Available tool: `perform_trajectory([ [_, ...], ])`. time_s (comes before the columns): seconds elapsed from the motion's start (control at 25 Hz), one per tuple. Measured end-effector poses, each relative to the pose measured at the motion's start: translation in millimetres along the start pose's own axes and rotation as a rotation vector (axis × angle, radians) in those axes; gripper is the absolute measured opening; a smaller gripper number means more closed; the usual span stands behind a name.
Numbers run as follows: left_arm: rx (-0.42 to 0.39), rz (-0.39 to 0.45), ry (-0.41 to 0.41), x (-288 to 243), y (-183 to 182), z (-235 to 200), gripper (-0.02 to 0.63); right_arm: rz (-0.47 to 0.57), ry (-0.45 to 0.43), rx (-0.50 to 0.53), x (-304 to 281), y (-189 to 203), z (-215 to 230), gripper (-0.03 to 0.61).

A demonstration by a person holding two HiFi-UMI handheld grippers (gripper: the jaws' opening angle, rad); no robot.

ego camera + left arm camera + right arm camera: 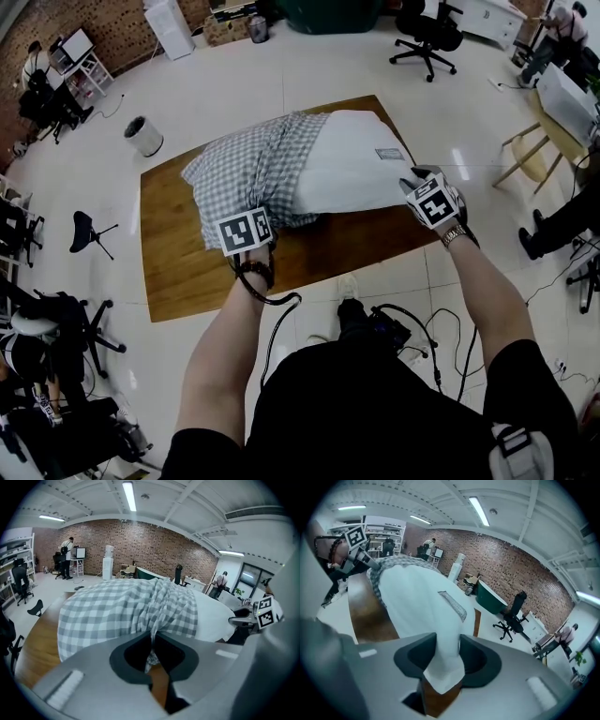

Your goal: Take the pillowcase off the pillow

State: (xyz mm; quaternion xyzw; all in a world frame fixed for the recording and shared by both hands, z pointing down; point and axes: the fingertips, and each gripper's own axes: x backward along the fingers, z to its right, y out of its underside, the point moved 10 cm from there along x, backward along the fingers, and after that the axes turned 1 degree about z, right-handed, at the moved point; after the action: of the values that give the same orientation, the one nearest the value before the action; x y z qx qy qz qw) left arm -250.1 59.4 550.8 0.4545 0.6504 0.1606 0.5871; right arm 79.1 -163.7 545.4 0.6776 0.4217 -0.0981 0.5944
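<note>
Your left tool (152,639) was pressed together on a fold of the checked pillowcase (253,164), pinching it at the case's near edge. Your right tool (447,644) stood parted, and the white corner of the pillow (361,159) filled the gap between its jaws without looking squeezed.

The pillow lay across the far and right part of the wooden tabletop (178,253). Its right end reached almost to the tabletop's right edge. The case covered only the left half and was gathered into ridges where it met the bare white half.

You had open wood to the left of the pillow and a narrower strip along the near edge, where both tools sat. Pale tiled floor (281,84) ran all round the tabletop. A round waste bin (143,136) and a small black stool (86,230) stood well off to the left. A wooden chair (530,155) stood near the right side, and a black office chair (427,37) stood far beyond.

The case was soft grey-and-white gingham cloth, crumpled and slack. The pillow was plump, smooth and plain white, with a small sewn label (388,154) on top near its right end. The tabletop was a flat brown rectangle with visible grain.
</note>
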Motion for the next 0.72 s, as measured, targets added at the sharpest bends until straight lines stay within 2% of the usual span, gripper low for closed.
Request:
perform_trajectory([
  [0.2, -0.036, 0.046, 0.048, 19.5, 0.1, 12.8, 0.09, 0.031, -0.01, 0.054, 24.9, -12.2, -14.6, 0.196],
  [0.32, -0.047, 0.078, 0.061, 36.8, -1.3, 21.1, 0.095, 0.077, 0.0, 0.047, 42.3, -21.1, -19.3, 0.198],
  [0.72, -0.116, 0.126, 0.09, 69.9, -35.0, 41.0, 0.097, 0.118, -0.01, 0.103, 61.1, -66.5, -27.8, 0.198],
])
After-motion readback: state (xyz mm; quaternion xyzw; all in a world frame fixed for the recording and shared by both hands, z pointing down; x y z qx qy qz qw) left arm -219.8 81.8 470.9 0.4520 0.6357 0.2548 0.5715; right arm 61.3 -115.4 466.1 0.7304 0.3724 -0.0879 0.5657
